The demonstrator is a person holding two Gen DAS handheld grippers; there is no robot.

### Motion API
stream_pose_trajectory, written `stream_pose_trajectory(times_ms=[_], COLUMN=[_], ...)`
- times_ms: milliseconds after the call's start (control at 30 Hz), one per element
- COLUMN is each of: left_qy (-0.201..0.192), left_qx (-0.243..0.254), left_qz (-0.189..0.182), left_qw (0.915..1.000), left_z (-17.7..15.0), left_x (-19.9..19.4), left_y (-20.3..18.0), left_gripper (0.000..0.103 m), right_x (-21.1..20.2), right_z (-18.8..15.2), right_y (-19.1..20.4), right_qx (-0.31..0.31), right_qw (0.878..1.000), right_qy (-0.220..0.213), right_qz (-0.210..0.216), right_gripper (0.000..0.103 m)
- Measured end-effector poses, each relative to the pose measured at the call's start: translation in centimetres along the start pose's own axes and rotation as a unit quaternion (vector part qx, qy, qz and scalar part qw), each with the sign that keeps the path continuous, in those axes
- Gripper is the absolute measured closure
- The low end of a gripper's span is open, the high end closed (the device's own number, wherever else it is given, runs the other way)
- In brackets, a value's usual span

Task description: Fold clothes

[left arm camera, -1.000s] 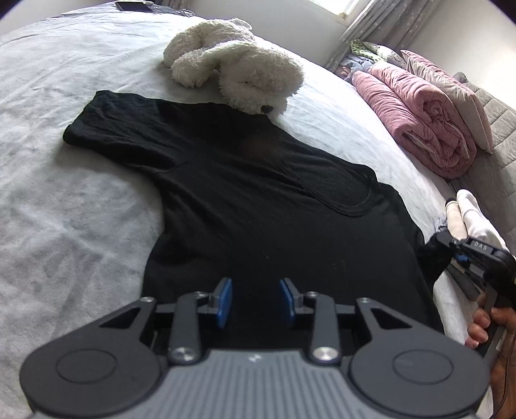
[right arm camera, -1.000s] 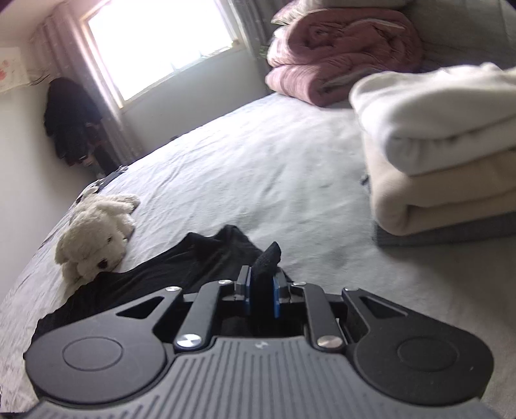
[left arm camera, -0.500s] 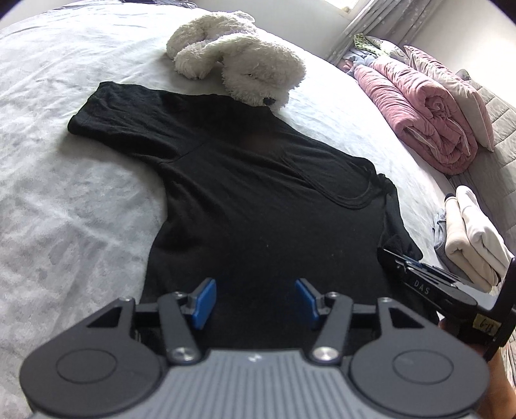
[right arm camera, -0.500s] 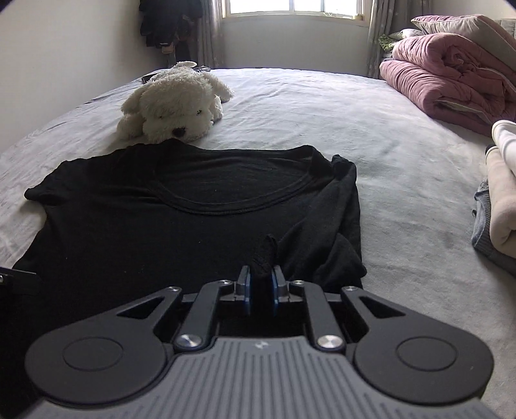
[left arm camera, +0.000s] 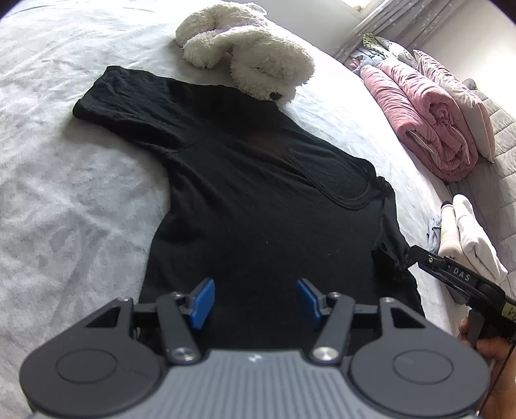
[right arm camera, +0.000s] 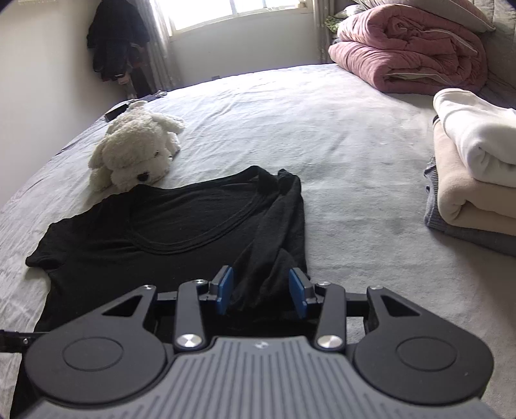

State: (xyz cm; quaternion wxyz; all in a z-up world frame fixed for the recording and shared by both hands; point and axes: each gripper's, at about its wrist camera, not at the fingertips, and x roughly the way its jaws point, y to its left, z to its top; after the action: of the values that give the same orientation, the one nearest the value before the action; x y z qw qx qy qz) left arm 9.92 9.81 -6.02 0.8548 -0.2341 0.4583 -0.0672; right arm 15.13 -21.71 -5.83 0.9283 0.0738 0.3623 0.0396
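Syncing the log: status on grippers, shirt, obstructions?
Left gripper open over shirt hem. Right gripper opening, folded sleeve between pads, not pinched. Plush dog touching collar edge.

Lighting: daylight, fairly bright. In your right wrist view the window [right arm camera: 225, 13] is blown out to white, and the wall below it is dim against the glare.

Shadows: soft throughout, the clearest under the stuffed dog [right arm camera: 135, 150].

Exposure: your black T-shirt [left arm camera: 258, 206] reads as a near-flat dark mass, and its folds are hard to tell apart, perhaps underexposed. The bedsheet [left arm camera: 64, 193] washes pale toward the left in the left wrist view.

Distortion: strong fisheye bending, with dark vignetted corners in both views.

Focus: mid-scene acceptable; the pink quilt [right arm camera: 409, 51] slightly soft.
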Motion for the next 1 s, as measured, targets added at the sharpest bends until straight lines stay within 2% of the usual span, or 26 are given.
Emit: stream_pose_trajectory(times_ms=[167, 300, 333, 433, 467, 567, 700, 833, 1000], left_qy=[0.005, 0.008, 0.009, 0.010, 0.011, 0.011, 0.013, 0.013, 0.013], left_qx=[-0.010, -0.012, -0.012, -0.013, -0.013, -0.012, -0.012, -0.008, -0.003], left_qz=[-0.005, -0.007, -0.008, -0.008, -0.008, -0.008, -0.007, -0.006, -0.005], left_qw=[0.9999, 0.9999, 0.9999, 0.9998, 0.9998, 0.9998, 0.9998, 0.9999, 0.9999], left_z=[0.2, 0.3, 0.3, 0.4, 0.4, 0.5, 0.6, 0.6, 0.7], left_x=[0.0, 0.1, 0.1, 0.2, 0.3, 0.3, 0.4, 0.6, 0.7], left_y=[0.3, 0.4, 0.3, 0.3, 0.3, 0.4, 0.4, 0.3, 0.2], left_gripper=[0.045, 0.045, 0.045, 0.044, 0.044, 0.044, 0.044, 0.044, 0.043], right_x=[1.0, 1.7, 1.8, 2.3, 2.3, 2.0, 1.8, 2.4, 3.3], right_z=[0.4, 0.4, 0.4, 0.5, 0.6, 1.4, 2.9, 4.3, 5.7], right_y=[-1.0, -2.1, -2.3, -2.5, -2.4, -1.8, -1.5, -2.1, -3.1], right_qx=[0.022, 0.047, 0.054, 0.061, 0.056, 0.009, -0.063, -0.114, -0.164], right_qw=[0.999, 0.998, 0.998, 0.997, 0.997, 0.998, 0.990, 0.977, 0.956], right_qy=[0.014, 0.029, 0.034, 0.048, 0.047, 0.037, 0.023, 0.003, -0.013], right_qz=[-0.033, -0.030, -0.026, -0.014, -0.017, -0.057, -0.126, -0.178, -0.243], right_gripper=[0.060, 0.061, 0.065, 0.096, 0.098, 0.099, 0.099, 0.099, 0.099])
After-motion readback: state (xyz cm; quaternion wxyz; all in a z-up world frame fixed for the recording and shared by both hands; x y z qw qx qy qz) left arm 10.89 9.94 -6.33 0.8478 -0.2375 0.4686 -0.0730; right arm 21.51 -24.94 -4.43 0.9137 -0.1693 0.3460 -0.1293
